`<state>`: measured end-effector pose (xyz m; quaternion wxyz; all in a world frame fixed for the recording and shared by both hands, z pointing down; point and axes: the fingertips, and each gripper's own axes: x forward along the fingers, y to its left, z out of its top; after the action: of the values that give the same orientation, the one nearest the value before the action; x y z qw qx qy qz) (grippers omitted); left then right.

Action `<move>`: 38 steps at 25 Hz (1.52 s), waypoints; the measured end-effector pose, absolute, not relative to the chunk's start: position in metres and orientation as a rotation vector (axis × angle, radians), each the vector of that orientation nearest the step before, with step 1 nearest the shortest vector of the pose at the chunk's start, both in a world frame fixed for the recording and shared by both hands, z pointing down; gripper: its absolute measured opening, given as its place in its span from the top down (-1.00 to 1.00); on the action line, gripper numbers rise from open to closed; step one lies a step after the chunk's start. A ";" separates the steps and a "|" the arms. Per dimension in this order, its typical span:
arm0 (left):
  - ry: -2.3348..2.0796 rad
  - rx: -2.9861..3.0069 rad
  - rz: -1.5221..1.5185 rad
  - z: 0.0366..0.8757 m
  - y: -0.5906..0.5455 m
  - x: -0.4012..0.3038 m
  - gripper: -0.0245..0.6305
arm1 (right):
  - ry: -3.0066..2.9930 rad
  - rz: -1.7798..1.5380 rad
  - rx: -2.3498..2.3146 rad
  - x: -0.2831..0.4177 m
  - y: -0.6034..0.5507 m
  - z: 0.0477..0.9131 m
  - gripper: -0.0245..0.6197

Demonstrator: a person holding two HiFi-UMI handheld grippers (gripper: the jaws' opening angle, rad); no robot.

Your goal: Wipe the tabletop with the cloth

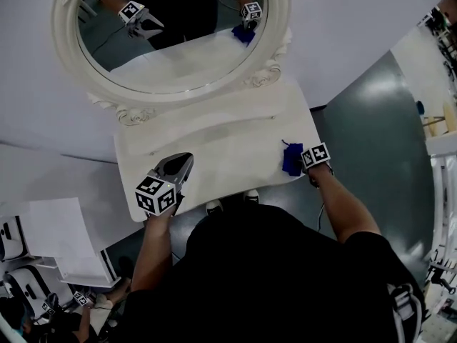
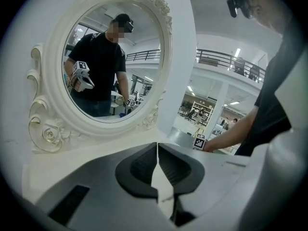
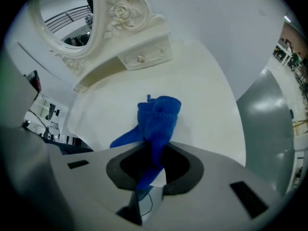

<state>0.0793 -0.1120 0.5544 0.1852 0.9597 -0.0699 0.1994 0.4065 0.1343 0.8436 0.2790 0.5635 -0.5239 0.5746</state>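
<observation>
Cloth (image 3: pixel 159 119) sits pinched between jaws of right gripper (image 3: pixel 153 152); left gripper (image 2: pixel 157 153) closed, empty.

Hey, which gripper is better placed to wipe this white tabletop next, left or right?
Right. The right gripper is shut on the blue cloth at the right edge of the tabletop, so it can likely sweep straight away. The left gripper is shut and empty over the front left.

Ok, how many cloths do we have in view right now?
1. The blue cloth is clamped between the jaws of the right gripper, near the right edge of the tabletop. The blue patch in the mirror is only its reflection. No other cloth shows.
</observation>
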 end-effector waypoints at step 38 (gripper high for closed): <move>-0.708 2.573 0.457 0.566 -0.216 -0.131 0.86 | -2.263 1.000 0.851 -0.048 -0.319 0.720 0.74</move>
<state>-0.1312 -0.2163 0.5664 0.2152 0.9280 -0.2555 0.1649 -0.0484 -0.3188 0.7196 0.2595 0.3142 -0.8353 0.3691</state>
